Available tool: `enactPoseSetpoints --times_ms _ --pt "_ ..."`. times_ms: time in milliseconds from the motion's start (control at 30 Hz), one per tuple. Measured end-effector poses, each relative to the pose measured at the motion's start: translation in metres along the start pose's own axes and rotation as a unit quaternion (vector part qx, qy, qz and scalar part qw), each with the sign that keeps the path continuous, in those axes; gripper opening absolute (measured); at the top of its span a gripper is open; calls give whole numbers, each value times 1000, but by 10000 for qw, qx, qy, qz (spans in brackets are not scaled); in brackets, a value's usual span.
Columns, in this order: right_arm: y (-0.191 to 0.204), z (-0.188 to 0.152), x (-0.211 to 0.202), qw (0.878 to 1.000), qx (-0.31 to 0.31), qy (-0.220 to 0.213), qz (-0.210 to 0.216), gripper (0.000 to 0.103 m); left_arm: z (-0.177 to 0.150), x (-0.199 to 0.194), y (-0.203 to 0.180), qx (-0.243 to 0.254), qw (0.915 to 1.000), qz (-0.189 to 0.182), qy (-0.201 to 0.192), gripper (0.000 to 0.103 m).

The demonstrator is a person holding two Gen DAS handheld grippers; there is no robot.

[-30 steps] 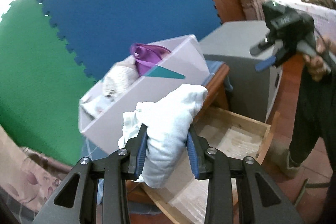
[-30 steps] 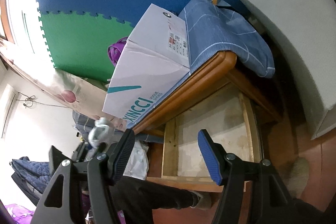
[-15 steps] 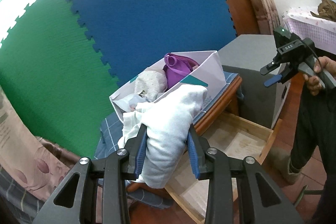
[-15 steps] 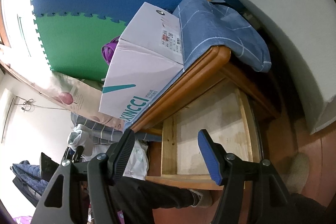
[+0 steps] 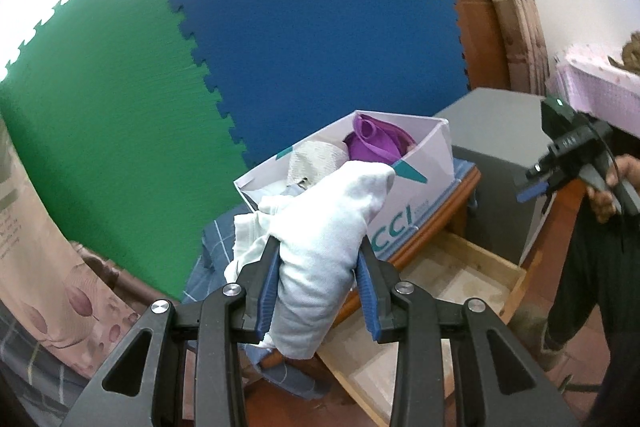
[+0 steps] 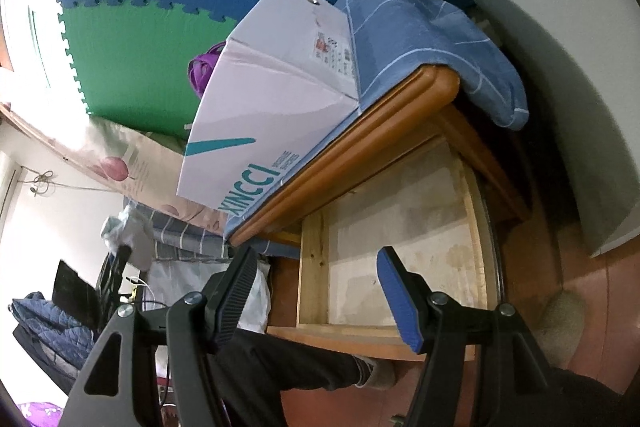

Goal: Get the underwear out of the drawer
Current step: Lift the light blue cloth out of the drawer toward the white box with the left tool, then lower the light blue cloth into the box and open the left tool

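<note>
Centre frame, the left gripper [image 5: 316,263] pinches white underwear [image 5: 320,227], held clear above the open drawer [image 5: 460,267]; the grip should stay firm while carrying; the right gripper [image 6: 316,291], jaws wide, holds nothing.

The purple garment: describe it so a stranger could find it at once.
Start at the wooden cabinet with the open drawer. On top sits a white cardboard box with teal lettering. The purple garment lies bunched at its far end, the only vivid colour among pale cloths.
</note>
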State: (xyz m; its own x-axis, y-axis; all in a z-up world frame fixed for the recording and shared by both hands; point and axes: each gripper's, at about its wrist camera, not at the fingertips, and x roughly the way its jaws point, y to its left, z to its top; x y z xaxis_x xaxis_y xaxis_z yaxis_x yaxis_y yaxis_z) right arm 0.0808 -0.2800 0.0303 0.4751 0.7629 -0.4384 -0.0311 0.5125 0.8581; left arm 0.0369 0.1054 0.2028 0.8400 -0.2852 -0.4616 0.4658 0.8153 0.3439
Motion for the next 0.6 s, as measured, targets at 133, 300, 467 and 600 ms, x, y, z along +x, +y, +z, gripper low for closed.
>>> enactPoseSetpoints --times_ms 133,300,467,600 --pt "-1 -1 -1 9999 37 -22 124 64 8 12 9 -243 9997 -71 23 33" --pt "-1 0 -1 9996 51 -5 270 64 21 32 15 -484 9987 -123 30 33" --pt "2 0 1 9993 15 49 362 64 42 62 21 -741 9970 -232 40 33" --pt "2 1 2 9989 43 58 461 64 61 89 26 -983 9944 -379 65 33"
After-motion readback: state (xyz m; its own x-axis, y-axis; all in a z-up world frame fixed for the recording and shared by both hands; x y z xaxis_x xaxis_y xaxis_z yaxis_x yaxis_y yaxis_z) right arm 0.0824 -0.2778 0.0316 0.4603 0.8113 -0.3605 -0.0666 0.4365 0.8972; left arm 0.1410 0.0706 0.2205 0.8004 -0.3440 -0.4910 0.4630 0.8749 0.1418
